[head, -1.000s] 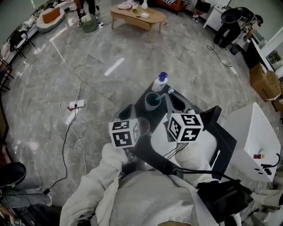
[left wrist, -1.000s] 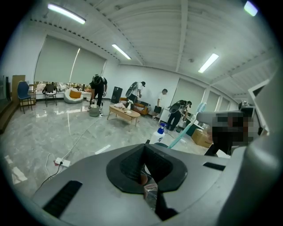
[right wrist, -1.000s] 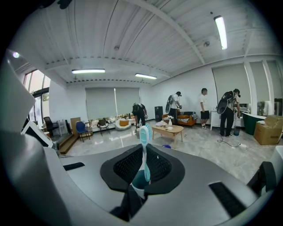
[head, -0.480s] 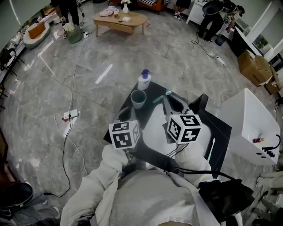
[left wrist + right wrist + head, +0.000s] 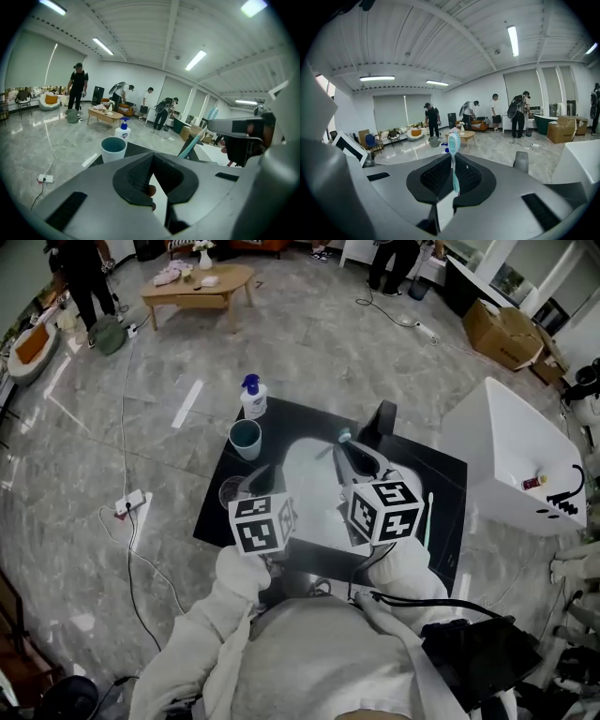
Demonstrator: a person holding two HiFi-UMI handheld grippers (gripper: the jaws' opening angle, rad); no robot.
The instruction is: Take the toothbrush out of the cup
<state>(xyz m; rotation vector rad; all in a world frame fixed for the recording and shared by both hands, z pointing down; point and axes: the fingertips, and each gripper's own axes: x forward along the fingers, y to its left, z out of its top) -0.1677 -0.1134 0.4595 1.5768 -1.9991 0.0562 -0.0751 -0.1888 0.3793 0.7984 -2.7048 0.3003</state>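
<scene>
Toothbrush (image 5: pixel 453 140) out of the cup (image 5: pixel 246 439) and well apart from it, pinched by its handle in right hand-held gripper (image 5: pixel 453 157), likely to keep bristles untouched; left hand-held gripper (image 5: pixel 151 157) pressed together, empty, seemingly unneeded

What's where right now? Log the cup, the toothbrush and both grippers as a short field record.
cup: teal, upright on the black table, no brush in it, next to a pump bottle
toothbrush: out of the cup, standing upright between the jaws of the right gripper
right gripper: shut on the toothbrush
left gripper: jaw tips together, nothing held
</scene>
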